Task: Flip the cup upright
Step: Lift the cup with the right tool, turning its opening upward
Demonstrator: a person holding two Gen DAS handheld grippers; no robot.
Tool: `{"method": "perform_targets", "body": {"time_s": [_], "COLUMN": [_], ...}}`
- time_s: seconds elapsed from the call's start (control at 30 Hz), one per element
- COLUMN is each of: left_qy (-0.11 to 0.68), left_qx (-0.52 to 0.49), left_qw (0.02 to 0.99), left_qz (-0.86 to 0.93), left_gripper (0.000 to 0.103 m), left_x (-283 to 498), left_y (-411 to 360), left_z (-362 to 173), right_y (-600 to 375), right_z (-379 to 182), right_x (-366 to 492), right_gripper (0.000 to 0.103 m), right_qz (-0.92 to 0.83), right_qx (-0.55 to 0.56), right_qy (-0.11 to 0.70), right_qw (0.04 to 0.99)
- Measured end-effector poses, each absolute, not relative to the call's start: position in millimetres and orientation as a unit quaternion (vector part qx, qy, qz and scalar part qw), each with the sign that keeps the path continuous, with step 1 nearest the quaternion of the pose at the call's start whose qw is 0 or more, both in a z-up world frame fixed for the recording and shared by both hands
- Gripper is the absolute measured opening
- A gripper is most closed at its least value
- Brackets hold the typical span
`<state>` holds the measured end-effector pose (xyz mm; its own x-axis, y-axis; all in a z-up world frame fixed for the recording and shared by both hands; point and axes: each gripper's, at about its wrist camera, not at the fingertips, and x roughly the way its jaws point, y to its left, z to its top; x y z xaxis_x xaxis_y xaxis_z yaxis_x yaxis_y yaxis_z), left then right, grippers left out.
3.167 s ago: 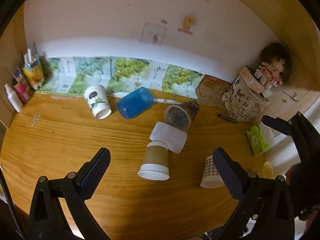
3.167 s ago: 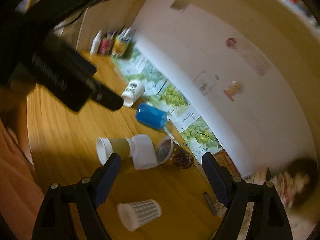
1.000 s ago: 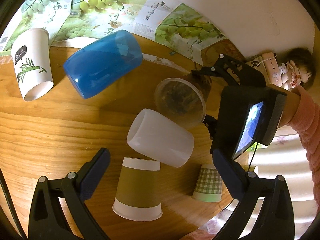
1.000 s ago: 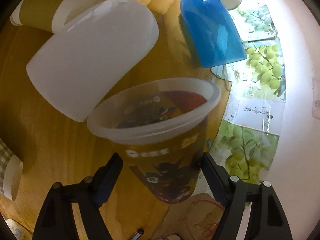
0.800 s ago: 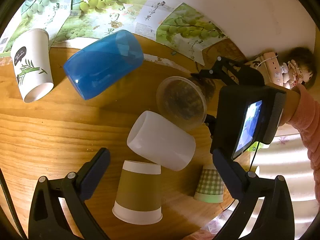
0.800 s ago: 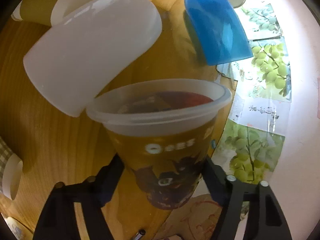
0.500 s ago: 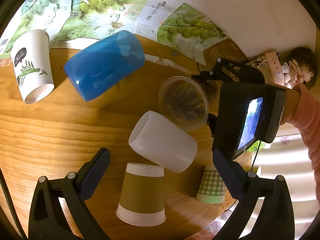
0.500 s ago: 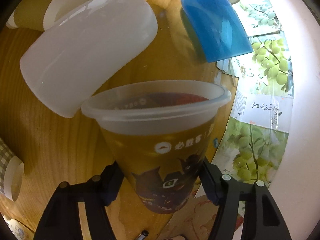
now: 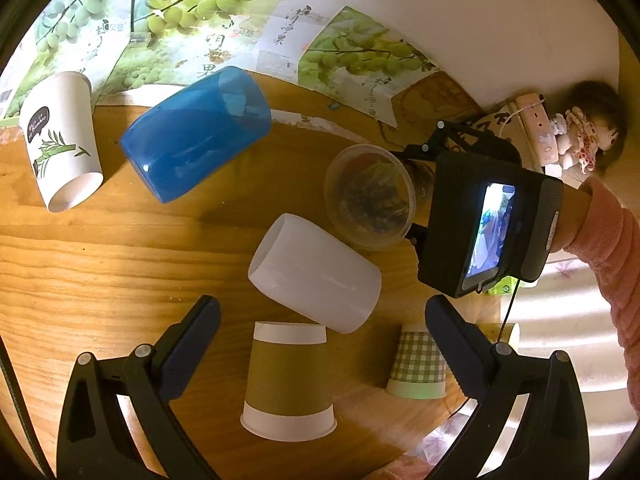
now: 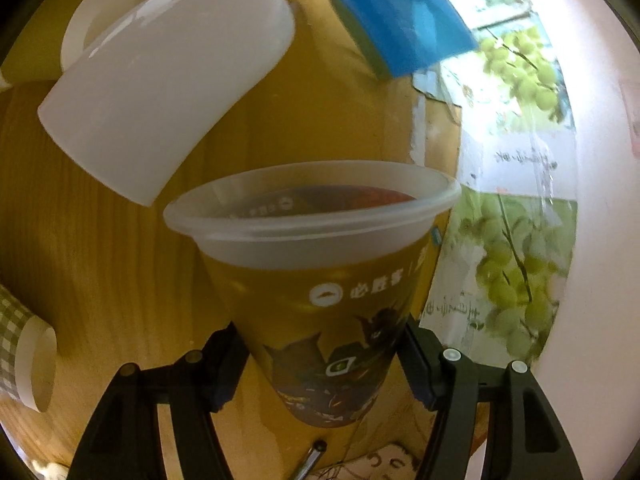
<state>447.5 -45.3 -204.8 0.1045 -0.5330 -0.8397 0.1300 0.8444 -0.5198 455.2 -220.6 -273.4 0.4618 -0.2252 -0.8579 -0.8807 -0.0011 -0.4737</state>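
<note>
My right gripper [image 10: 322, 354] is shut on the lower body of a clear plastic cup with dark print [image 10: 316, 272], holding it lifted and tilted with its mouth up. The same cup [image 9: 370, 202] shows in the left wrist view, held by the right gripper [image 9: 418, 196] above the wooden table [image 9: 100, 264]. A white frosted cup [image 9: 316, 280] lies on its side just in front of it. My left gripper [image 9: 322, 328] is open and empty, hovering above a brown paper cup [image 9: 288, 380] that stands upside down.
A blue cup [image 9: 196, 132] and a white leaf-print paper cup [image 9: 60, 140] lie on their sides at the back left. A green checked cup [image 9: 418, 360] stands upside down at the right. Grape-print cartons [image 9: 208, 28] line the wall. A doll [image 9: 584, 136] sits far right.
The right gripper closed on the clear printed cup, lifted it off the table and tipped its mouth upward. The left gripper drew back slightly and stayed open.
</note>
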Motion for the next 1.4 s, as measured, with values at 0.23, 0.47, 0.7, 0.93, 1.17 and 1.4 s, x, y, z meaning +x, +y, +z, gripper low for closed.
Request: {"method": "perform_targets", "body": {"time_s": [0.23,0.47,0.7,0.93,1.17,1.4], "left_qy": [0.624,0.619,0.61,0.601,0.603,0.595], "left_qx": [-0.154,-0.144,-0.133,-0.101,-0.107,-0.096], "left_qw": [0.729,0.732,0.74,0.758,0.76,0.773], "left_qz": [-0.237,-0.244,-0.25,-0.232,-0.218,-0.2], "left_gripper": [0.102,0.102,0.102,0.102,0.102,0.102], "left_x": [441.7,432.0,418.7,406.1,390.6,370.9], "left_y": [-47.1,-47.7,-46.3,-43.9,-33.2,-24.7], "left_z": [-197.3,-187.6,-174.7,-165.1,-159.0,-147.0], "right_y": [-219.8,-218.2,-222.9,-228.9,-233.9,-231.1], "right_z": [-262.6,-247.6,-234.5,-224.3,-204.4,-180.6], "right_x": [452.2,455.5,465.8,458.6,439.0,409.3], "right_gripper": [0.067,0.067,0.067,0.067,0.067,0.067], "right_qz": [0.229,0.165,0.115,0.066,0.025,0.027], "right_qx": [-0.625,-0.585,-0.535,-0.457,-0.352,-0.267], "right_qy": [0.439,0.451,0.464,0.48,0.51,0.523], "right_qw": [0.604,0.653,0.697,0.746,0.785,0.809]}}
